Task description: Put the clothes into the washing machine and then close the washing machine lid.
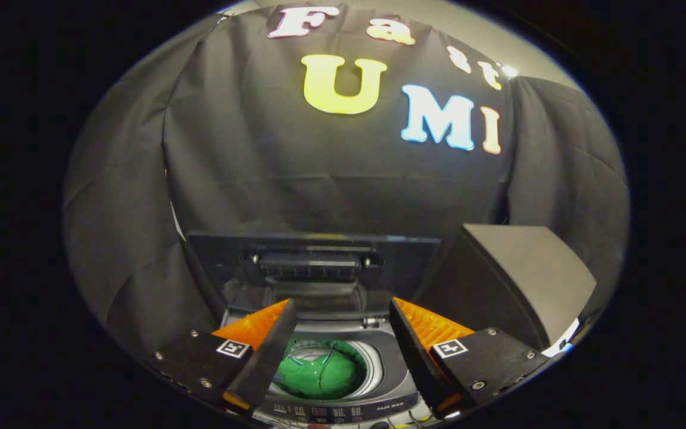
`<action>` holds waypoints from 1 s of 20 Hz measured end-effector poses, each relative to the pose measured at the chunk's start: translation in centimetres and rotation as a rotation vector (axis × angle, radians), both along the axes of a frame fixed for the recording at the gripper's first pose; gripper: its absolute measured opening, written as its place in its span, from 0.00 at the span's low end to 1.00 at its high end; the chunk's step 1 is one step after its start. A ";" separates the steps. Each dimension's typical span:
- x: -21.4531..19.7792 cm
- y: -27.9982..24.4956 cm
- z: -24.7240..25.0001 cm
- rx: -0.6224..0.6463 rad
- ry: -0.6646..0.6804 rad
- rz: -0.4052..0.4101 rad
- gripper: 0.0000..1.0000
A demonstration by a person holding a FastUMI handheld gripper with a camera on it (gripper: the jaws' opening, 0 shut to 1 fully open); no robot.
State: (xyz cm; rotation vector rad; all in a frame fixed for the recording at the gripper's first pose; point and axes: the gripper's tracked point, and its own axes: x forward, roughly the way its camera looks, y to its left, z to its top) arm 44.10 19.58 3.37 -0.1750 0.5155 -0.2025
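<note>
One top-loading washing machine (331,333) sits just ahead of and below the gripper (340,333), against the black cloth wall. Its lid (313,256) stands raised at twelve o'clock from the drum. A dark box-like object (510,274) sits at two o'clock. Green clothes (319,375) lie inside the drum, seen between the fingers. The fingers are spread apart, holding nothing. Loading looks done; closing the lid seems the step in hand. Next move probably calls for reaching up to twelve o'clock and tipping the lid forward.

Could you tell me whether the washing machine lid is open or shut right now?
Open: the lid stands raised behind the drum, where the green garment lies. The open gripper holds nothing.
</note>
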 end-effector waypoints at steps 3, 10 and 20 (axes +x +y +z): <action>2.3 -0.3 3.2 -0.010 -0.037 -0.019 0.96; 8.6 -1.3 6.0 -0.021 -0.048 -0.023 0.95; 15.4 -0.1 -0.5 -0.038 0.107 0.072 0.96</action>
